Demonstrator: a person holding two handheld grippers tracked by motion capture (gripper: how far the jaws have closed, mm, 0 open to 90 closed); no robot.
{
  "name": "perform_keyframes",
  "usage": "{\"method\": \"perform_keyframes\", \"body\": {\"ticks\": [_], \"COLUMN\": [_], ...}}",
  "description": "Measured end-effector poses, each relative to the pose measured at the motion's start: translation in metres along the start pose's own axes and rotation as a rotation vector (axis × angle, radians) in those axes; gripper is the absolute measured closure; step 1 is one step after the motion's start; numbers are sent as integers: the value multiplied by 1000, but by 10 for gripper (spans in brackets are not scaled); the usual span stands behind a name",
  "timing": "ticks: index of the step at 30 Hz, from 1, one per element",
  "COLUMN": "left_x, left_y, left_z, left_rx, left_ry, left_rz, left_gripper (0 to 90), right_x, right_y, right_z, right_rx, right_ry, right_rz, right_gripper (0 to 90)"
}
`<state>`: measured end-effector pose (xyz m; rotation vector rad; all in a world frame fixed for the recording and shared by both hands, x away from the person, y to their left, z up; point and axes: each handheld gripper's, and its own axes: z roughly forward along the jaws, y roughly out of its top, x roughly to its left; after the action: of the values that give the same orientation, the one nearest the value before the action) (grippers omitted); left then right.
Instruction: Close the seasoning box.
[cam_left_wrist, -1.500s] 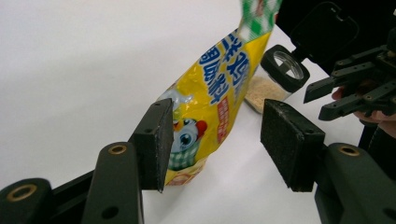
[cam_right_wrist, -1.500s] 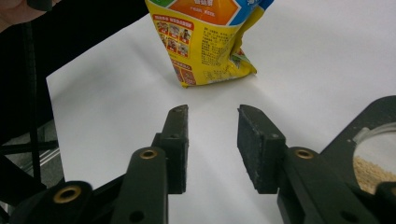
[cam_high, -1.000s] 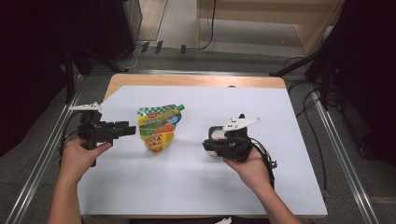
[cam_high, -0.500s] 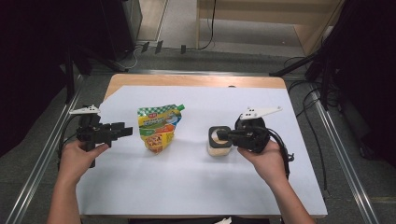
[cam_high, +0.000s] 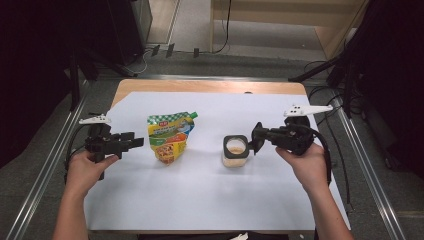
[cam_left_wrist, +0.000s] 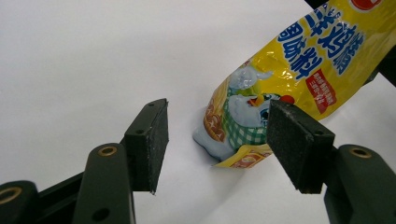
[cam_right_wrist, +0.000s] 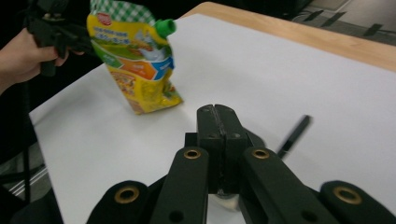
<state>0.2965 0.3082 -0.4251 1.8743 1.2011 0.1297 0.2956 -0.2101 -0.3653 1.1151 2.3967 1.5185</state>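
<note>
Step in hand, as I read it: lining up on the sauce pouch (cam_high: 167, 136). It stands on its base left of centre on the white sheet (cam_high: 200, 200), with the green cap (cam_right_wrist: 164, 25) at the top. Your left gripper (cam_high: 131, 142) sits just beside it with the jaws released. In the left gripper view the pads (cam_left_wrist: 150, 140) bracket the pouch's bottom corner without touching it. Your right gripper (cam_high: 257, 138) is clenched pad against pad, and I can't make out anything between them. Its tip is right at the rim of the small open jar (cam_high: 235, 150), which stands right of centre, well apart from the pouch (beige contents, black rim). Next move, my call: push the left gripper forward so the pads get past the corner and onto the pouch body, then close. A pinch at the corner alone would likely just fold the foil. Open the right jaws before you try to take or steady the jar.
</note>
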Motion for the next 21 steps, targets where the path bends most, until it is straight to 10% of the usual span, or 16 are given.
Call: {"method": "perform_keyframes", "body": {"ticks": [10, 21], "left_x": [0, 0], "left_y": [-1, -1], "left_z": [0, 1], "left_rx": [-11, -7], "left_ry": [2, 0], "left_rz": [0, 7], "left_gripper": [400, 396], "right_x": [-30, -42], "right_y": [-11, -31], "right_z": [-15, 15], "right_rx": [-30, 39], "right_ry": [-85, -92], "right_rz": [68, 117], "right_gripper": [900, 900]}}
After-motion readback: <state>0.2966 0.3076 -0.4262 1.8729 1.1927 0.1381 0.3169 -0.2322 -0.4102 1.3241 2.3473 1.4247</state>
